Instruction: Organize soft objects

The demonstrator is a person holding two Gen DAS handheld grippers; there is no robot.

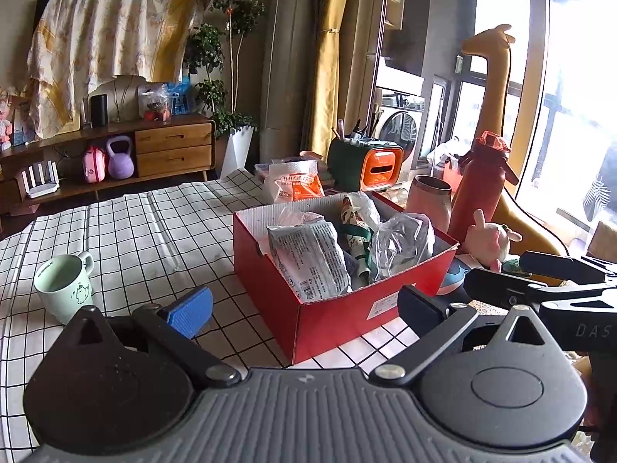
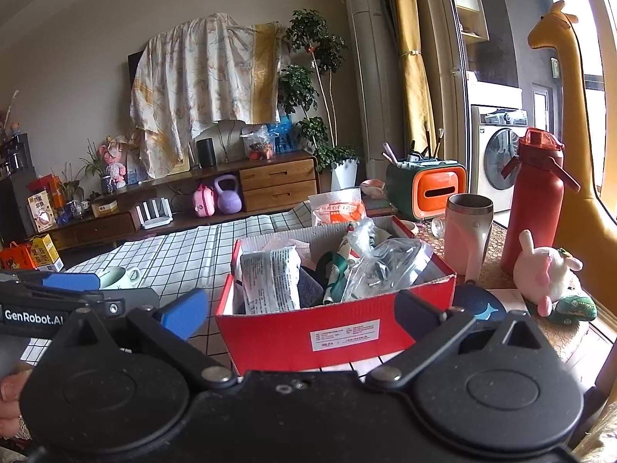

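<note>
Hovering before red box (image 2: 335, 332) on checked counter (image 1: 146, 231), left gripper (image 1: 304, 308) and right gripper (image 2: 300, 312) jaws wide, empty; pink plush (image 2: 547, 274) right of box.

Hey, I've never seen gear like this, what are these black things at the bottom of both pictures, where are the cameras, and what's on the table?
There is no robot arm here. A person holds a two-finger gripper in each hand, and each carries a wide-angle camera looking forward along its fingers. One picture comes from the left gripper, the other from the right gripper. Each also appears at the edge of the other's view.

Both are open and hold nothing.

Both face a table with a checked tablecloth. On it stands an open red box already holding plastic-wrapped packets and a clear bag. A pale green mug sits to its left. To its right are a pink-and-white plush toy, a small green soft item, a red bottle and a pink tumbler.
</note>
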